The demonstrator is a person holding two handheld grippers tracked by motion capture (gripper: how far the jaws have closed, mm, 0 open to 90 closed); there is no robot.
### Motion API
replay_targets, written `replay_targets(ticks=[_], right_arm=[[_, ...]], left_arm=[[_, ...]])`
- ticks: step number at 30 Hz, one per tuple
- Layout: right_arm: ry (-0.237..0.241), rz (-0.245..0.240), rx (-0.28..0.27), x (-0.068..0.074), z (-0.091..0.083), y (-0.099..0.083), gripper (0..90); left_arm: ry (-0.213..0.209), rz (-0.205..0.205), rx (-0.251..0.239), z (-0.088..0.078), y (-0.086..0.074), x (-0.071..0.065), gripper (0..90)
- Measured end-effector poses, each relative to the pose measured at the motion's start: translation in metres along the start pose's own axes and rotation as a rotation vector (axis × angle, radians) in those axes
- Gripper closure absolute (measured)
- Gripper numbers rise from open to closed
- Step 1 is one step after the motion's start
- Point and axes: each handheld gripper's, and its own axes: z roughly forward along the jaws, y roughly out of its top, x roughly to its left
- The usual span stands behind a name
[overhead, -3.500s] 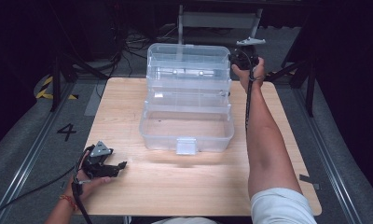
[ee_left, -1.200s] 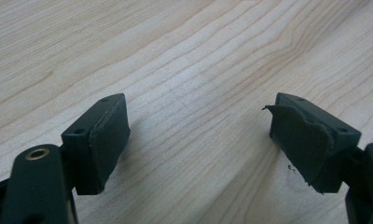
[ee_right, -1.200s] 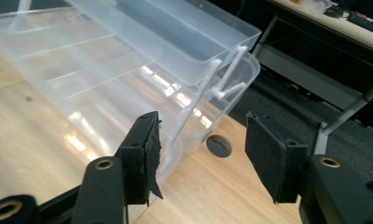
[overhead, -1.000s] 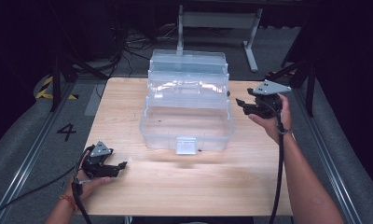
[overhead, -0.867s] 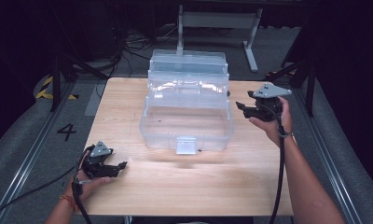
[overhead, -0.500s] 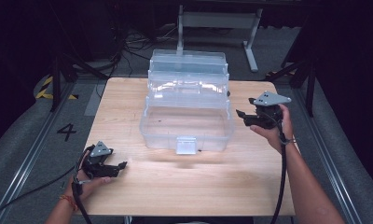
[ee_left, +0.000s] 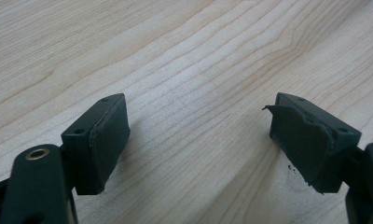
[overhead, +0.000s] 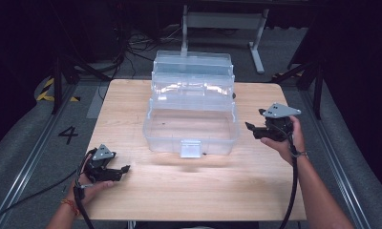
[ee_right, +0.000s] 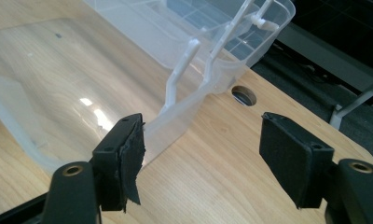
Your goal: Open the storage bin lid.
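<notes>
A clear plastic tiered toolbox (overhead: 191,119) stands open in the middle of the wooden table (overhead: 189,191), its trays stepped up toward the far side. My right gripper (overhead: 250,130) hovers just right of the box and points at its side wall. Its jaws have just been opening, and nothing is between them. In the right gripper view the box's corner and hinge arms (ee_right: 194,88) lie just beyond the right gripper (ee_right: 203,149). My left gripper (overhead: 124,169) rests low at the table's near left; in the left gripper view it (ee_left: 198,140) stands open over bare wood.
A round cable hole (ee_right: 244,95) sits in the tabletop beyond the box's corner. A metal stand (overhead: 222,19) and cables lie on the dark floor behind the table. Grey floor with a painted 4 (overhead: 68,134) flanks the left side.
My right gripper has come away from the box's far right corner, moving nearer and down beside the box, with its jaws wider. The left gripper has stayed put.
</notes>
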Motion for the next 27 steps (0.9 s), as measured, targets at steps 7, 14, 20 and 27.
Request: replay_targets(ticks=[7, 14, 20, 27], right_arm=[[-0.002, -0.014, 0.042, 0.002, -0.002, -0.020, 30.0], [-0.041, -0.050, 0.136, 0.010, 0.000, -0.041, 25.2], [-0.021, -0.043, 0.138, 0.016, -0.004, -0.055, 24.5], [-0.007, -0.038, 0.163, 0.020, -0.011, -0.078, 22.6]], left_arm=[[0.002, 0.000, 0.002, 0.000, 0.000, 0.000, 20.3], [0.001, -0.001, 0.000, 0.000, 0.000, 0.000, 20.3], [0.005, -0.004, -0.003, 0.000, 0.000, 0.000, 20.0], [0.005, -0.004, 0.002, 0.000, 0.000, 0.000, 19.9]])
